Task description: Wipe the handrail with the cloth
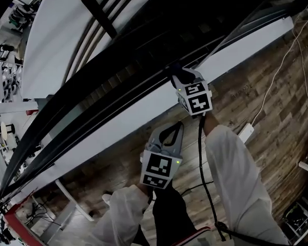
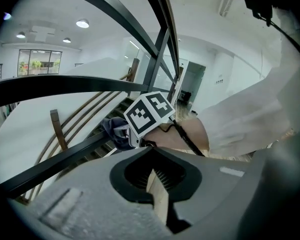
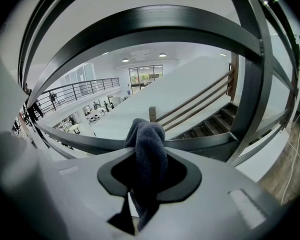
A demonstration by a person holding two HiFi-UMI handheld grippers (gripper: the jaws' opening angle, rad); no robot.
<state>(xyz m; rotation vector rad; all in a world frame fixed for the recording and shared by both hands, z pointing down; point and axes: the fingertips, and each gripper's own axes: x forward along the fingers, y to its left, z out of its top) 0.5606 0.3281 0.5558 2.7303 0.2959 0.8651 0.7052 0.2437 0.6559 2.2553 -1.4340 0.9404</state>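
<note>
Grey cloth (image 3: 149, 151) clamped in jaws of right gripper (image 3: 146, 191).

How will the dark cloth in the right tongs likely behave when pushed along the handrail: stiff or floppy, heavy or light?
Probably floppy: the cloth bunches and folds over where the right tongs pinch it. Likely light: a narrow pinch holds it all. Its ribbed weave may drag slightly on the smooth handrail.
</note>
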